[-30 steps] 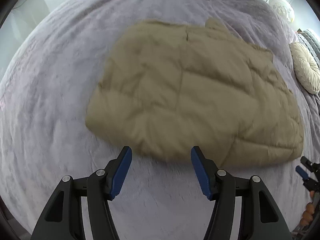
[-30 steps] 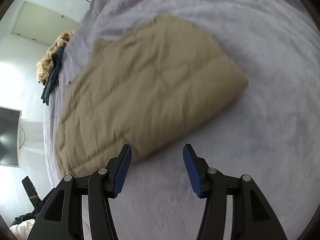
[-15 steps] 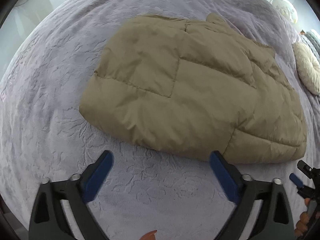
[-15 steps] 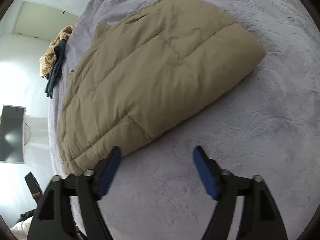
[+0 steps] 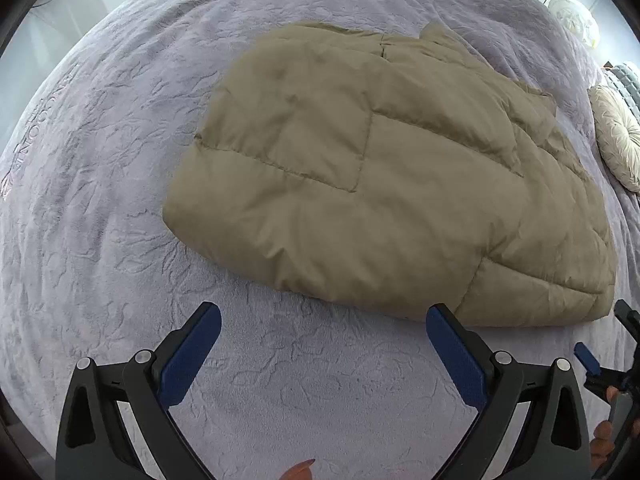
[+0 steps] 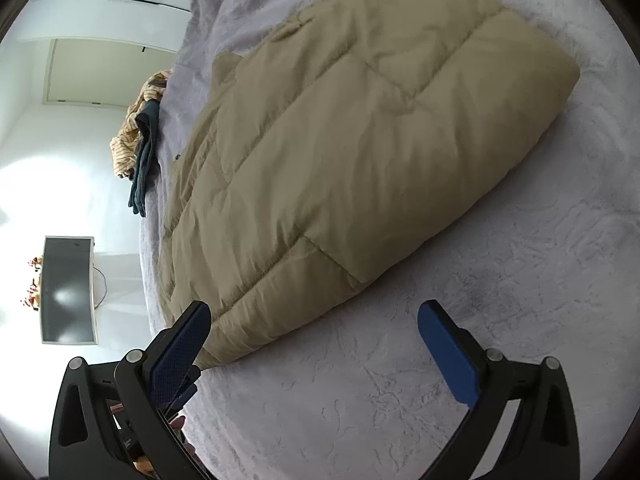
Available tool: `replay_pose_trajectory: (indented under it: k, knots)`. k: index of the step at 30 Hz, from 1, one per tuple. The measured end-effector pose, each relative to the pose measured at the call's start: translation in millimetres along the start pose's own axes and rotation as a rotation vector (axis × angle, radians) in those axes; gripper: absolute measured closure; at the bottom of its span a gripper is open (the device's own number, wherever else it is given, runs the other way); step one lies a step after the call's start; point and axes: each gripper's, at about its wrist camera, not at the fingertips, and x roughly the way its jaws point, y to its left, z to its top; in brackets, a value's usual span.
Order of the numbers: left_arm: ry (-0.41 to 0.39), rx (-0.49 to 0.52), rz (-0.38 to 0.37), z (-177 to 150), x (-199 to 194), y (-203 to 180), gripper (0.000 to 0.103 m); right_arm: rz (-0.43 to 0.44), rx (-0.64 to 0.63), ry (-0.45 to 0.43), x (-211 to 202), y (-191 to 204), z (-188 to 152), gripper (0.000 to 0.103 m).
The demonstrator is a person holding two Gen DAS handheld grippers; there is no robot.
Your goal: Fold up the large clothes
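A tan quilted puffer jacket [image 5: 380, 168] lies folded into a thick bundle on the lilac bed cover [image 5: 100, 160]. My left gripper [image 5: 323, 314] hangs open just in front of the jacket's near folded edge, with only bed cover between its blue pads. In the right wrist view the same jacket [image 6: 360, 140] stretches away to the upper right. My right gripper [image 6: 314, 309] is at its near hem corner, jaws opening wide. The left pad [image 6: 180, 352] overlaps that corner and nothing is gripped. The right gripper's tip [image 5: 592, 364] also shows at the left view's right edge.
A round cream cushion [image 5: 618, 136] lies at the bed's right side. A heap of striped and dark clothes [image 6: 138, 140] sits at the far bed edge. A dark screen [image 6: 68, 288] hangs on the white wall beyond. The embossed cover [image 6: 520, 280] stretches around the jacket.
Both grippers' jaws have spread from half open to wide. The jacket, blurred a second ago, now lies still. The right gripper has come lower and closer to the hem corner.
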Motion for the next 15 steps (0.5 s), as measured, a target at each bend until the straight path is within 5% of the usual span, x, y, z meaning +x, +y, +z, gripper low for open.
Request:
replay_pose_trajectory:
  k: [11,15]
  knots:
    - [-0.036,-0.137,-0.161,5,1,43,0.000,0.048,0.054,0.025,2,-16,8,0.000]
    - [-0.014,-0.235,-0.357,6,15,64,0.000,0.082,0.094,0.017,4,-24,8,0.000]
